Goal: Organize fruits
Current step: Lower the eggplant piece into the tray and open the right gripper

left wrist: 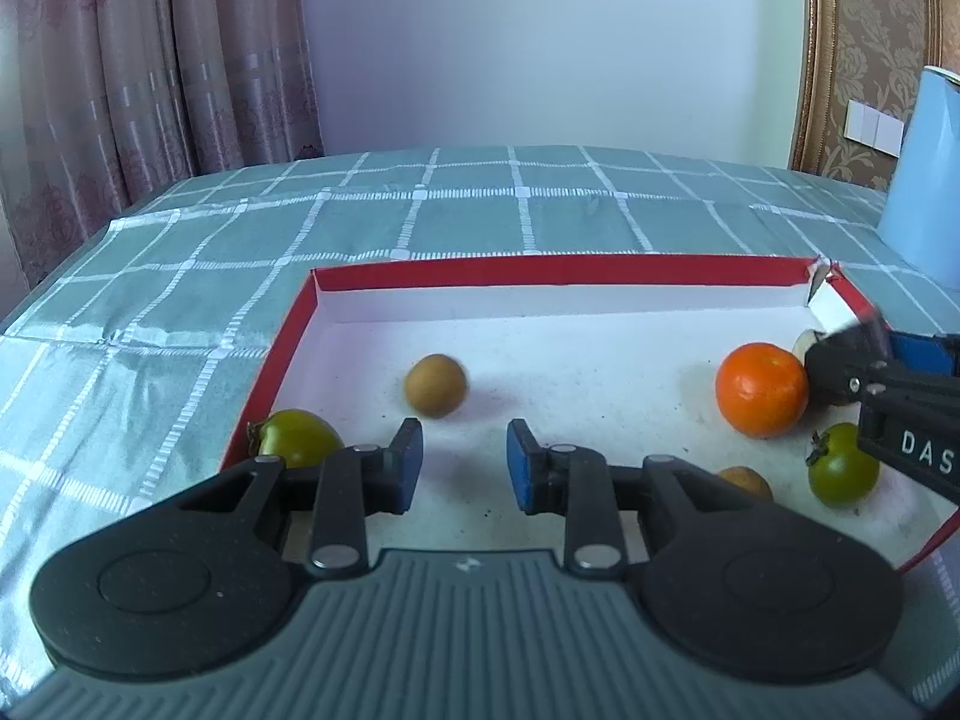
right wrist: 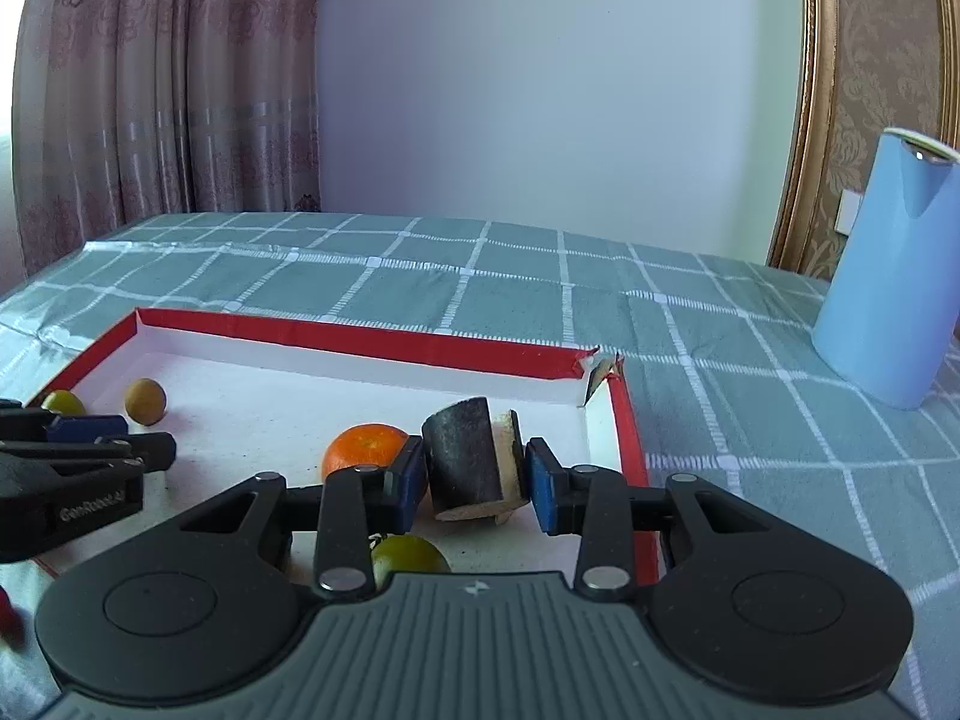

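In the red-edged tray (right wrist: 624,420), near its right corner, our right gripper (right wrist: 474,480) holds a dark-skinned cut piece (right wrist: 462,462) by its flat sides, firm but probably crumbly, while our left gripper (left wrist: 462,468) stands narrow and empty.

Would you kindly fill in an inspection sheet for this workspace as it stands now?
Surface: table under a green checked cloth.
Job's things: red-rimmed tray holds an orange, two green fruits, two brown fruits and a dark-skinned cut piece.
Clutter: blue cylinder beside the tray.
Grippers: left tool empty, jaws narrow; right tool shut on the cut piece.
Cables: nothing seen.
Surroundings: curtain, pale wall, gold-framed panel.
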{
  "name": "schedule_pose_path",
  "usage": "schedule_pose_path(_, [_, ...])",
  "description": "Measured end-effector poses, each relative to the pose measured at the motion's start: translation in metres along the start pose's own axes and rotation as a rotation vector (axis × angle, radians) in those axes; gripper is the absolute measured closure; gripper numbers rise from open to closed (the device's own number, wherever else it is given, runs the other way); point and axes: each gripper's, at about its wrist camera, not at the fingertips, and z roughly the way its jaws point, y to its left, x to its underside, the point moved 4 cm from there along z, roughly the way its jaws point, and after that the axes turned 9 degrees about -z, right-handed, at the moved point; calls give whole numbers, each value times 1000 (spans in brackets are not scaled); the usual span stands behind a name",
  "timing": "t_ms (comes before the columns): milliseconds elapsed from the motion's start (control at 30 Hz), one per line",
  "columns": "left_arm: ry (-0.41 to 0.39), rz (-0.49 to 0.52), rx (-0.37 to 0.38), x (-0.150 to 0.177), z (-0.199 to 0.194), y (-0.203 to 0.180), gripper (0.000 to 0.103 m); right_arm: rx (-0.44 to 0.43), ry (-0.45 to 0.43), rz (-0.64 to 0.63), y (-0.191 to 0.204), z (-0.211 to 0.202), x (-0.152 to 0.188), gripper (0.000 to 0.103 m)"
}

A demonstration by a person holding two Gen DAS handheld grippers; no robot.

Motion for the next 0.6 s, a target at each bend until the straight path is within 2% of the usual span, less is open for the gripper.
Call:
schedule_pose_path(100, [-13, 9, -13, 1, -1, 1, 71, -16, 31, 24, -4, -1, 2, 69])
schedule_pose_path(167, [-20, 24, -18, 4, -3, -1, 58, -34, 36, 52, -8, -2, 4, 69])
schedule_pose_path(200, [-19, 26, -14, 4, -3, -1, 42, -37, 41, 60, -9, -2, 6, 68])
schedule_pose_path(233, [-19, 30, -9, 6, -4, -2, 31, -39, 45, 56, -9, -2, 7, 68])
schedule_pose_path(367, [-47, 60, -18, 11, -19, -7, 29, -22, 11, 44, -10, -16, 8, 65])
schedule_pose_path(433, [-60, 64, -31, 15, -32, -9, 15, 2, -31, 50, -11, -32, 8, 59])
schedule_pose_path(500, [-110, 70, -45, 19, -52, -11, 8, 13, -75, 52, -9, -51, 9, 47])
schedule_pose_path(567, [-148, 75, -50, 23, -70, -13, 1, 14, -109, 41, -6, -69, 12, 42])
schedule_pose_path(600, [-162, 75, -42, 25, -78, -13, 0, 10, -120, 38, -4, -78, 14, 42])
